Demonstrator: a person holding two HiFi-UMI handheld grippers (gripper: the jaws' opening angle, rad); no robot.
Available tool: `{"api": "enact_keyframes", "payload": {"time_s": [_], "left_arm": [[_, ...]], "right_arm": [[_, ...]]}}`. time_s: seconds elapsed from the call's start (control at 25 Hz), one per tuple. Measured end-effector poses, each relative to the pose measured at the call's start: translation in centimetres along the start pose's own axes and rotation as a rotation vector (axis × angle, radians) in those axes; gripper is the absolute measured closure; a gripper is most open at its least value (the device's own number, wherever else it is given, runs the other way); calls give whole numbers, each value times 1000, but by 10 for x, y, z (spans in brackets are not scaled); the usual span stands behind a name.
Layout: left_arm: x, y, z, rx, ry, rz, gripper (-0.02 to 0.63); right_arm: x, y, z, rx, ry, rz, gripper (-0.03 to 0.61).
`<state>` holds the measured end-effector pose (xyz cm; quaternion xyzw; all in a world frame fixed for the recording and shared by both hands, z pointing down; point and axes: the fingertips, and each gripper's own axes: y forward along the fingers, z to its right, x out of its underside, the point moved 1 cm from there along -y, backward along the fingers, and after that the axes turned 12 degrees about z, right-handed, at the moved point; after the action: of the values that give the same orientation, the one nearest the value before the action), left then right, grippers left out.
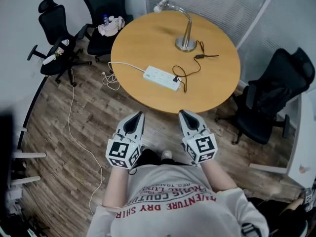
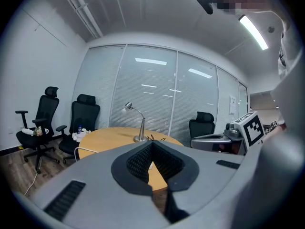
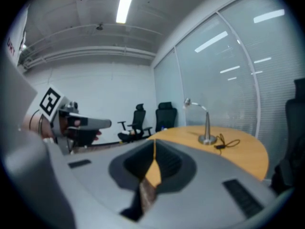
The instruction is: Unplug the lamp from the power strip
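A silver gooseneck lamp (image 1: 184, 31) stands at the far side of the round wooden table (image 1: 148, 36). Its black cord (image 1: 190, 68) runs to a plug in the right end of a white power strip (image 1: 161, 78) near the table's front. Both grippers hover side by side in front of the table's near edge, apart from the strip. My left gripper (image 1: 139, 114) is shut and empty, and so is my right gripper (image 1: 182, 113). The lamp (image 2: 136, 123) shows far off in the left gripper view, and the lamp (image 3: 204, 122) also in the right gripper view.
Two black office chairs (image 1: 59, 38) stand left of the table, one (image 1: 106, 14) with a bottle and cloth on its seat. Another black chair (image 1: 276, 98) is at the right. The strip's white cable (image 1: 79, 132) trails over the wooden floor. Glass walls with blinds lie behind.
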<state>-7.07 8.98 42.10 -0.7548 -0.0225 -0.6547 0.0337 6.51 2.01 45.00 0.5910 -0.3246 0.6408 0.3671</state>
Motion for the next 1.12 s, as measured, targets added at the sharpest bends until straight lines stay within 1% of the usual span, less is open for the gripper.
{"api": "enact_keyframes", "payload": {"time_s": [0.2, 0.32, 0.48, 0.6, 0.72, 0.92, 1.12], "left_arm": [[5, 52, -13, 65, -14, -18, 586], [9, 91, -22, 121, -6, -30, 586], [12, 147, -35, 205, -23, -48, 586], [15, 187, -48, 276, 1, -72, 586], [24, 219, -61, 345, 16, -109, 586], [52, 259, -77, 436, 24, -190, 586], [98, 280, -80, 533, 54, -293, 586]], "right_arm": [[0, 25, 31, 57, -2, -13, 549], [-2, 47, 51, 98, -3, -23, 549], [-4, 81, 80, 149, -2, -37, 549], [2, 103, 102, 209, 20, -60, 549], [13, 123, 116, 244, 57, -99, 549], [34, 152, 131, 274, 89, -168, 549], [61, 166, 138, 267, 103, -263, 548]]}}
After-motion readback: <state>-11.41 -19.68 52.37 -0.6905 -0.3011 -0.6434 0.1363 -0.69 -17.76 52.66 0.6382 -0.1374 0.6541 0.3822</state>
